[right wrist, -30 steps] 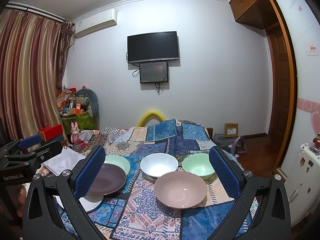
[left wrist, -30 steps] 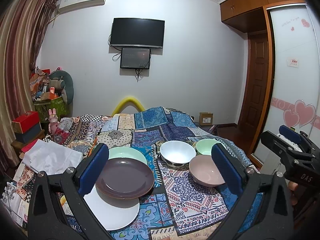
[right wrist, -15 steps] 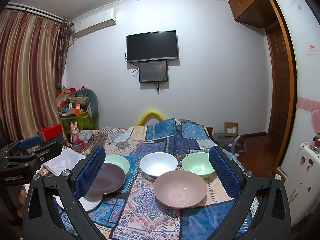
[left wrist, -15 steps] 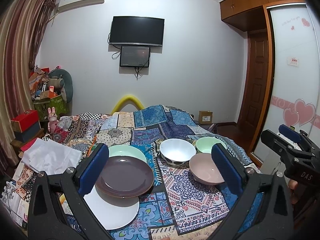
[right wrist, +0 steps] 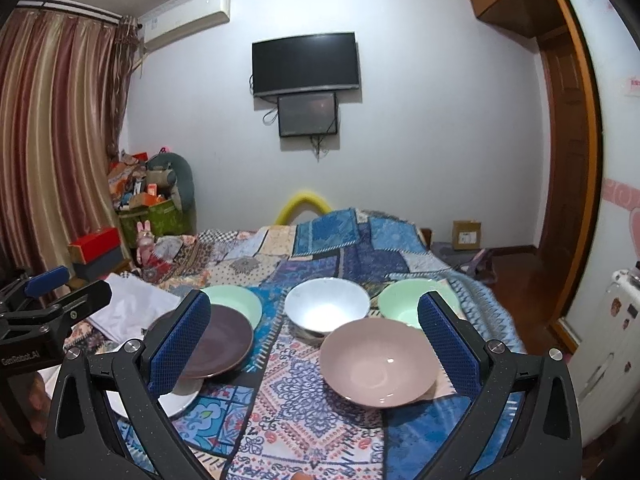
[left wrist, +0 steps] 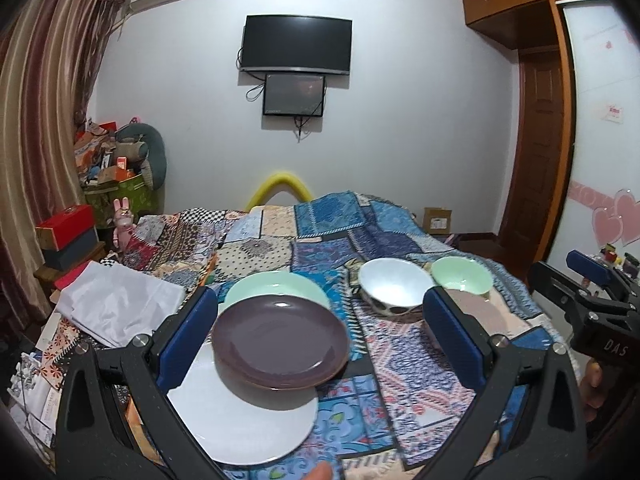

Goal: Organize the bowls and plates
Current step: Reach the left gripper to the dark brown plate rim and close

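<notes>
On the patchwork cloth, a dark purple plate (left wrist: 280, 338) overlaps a white plate (left wrist: 244, 420) and a mint green plate (left wrist: 276, 284). To their right stand a white bowl (left wrist: 390, 288), a mint green bowl (left wrist: 462, 276) and a pink bowl (right wrist: 378, 362). My left gripper (left wrist: 320, 340) is open and empty, its fingers framing the purple plate from above. My right gripper (right wrist: 314, 344) is open and empty, with the pink bowl just inside its right finger. The same plates show in the right wrist view: purple (right wrist: 216, 340), mint green (right wrist: 236, 304), white (right wrist: 176, 400).
A folded white cloth (left wrist: 120, 304) lies left of the plates. Boxes and clutter (left wrist: 72, 232) stand by the curtain at the left. A white appliance (right wrist: 612, 340) stands at the right. The right gripper shows at the left wrist view's right edge (left wrist: 592, 312).
Both grippers have crept slightly closer to the dishes. In the left wrist view the right finger now hides the pink bowl. Both grippers stay open and no dish has moved.
</notes>
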